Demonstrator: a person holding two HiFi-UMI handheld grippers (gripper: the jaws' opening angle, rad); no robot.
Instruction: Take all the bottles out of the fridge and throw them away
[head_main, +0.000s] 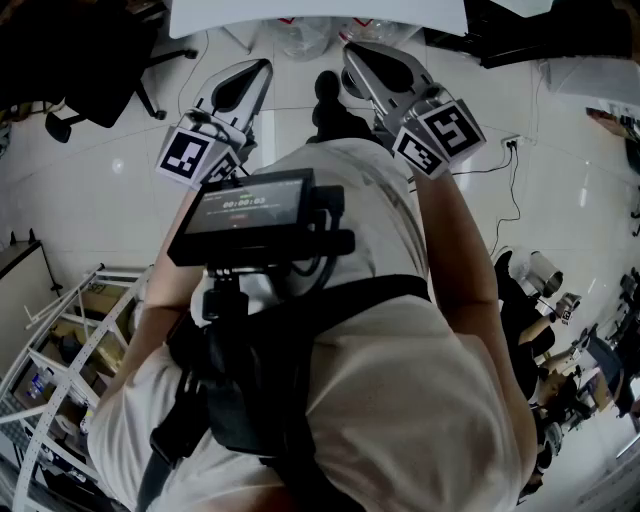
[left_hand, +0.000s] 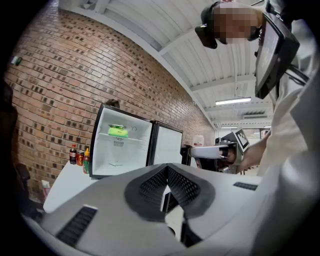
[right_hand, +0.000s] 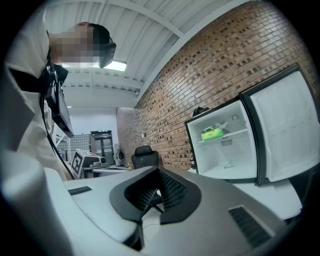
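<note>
Beyond chest screen (head_main: 255, 210), holds left tool (left_hand: 167, 187) and right tool (right_hand: 152, 192) clenched on nothing, level, presumably just for approach. Faces open fridge (left_hand: 125, 145) on desk (left_hand: 65, 182) at 9 o'clock in left gripper view; spots green bottle (left_hand: 118, 131) lying on upper shelf (left_hand: 135, 137), well apart, awaiting pickup.

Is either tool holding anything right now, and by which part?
Nothing is held. The left tool and the right tool are both shut and empty, short of the open fridge.
</note>
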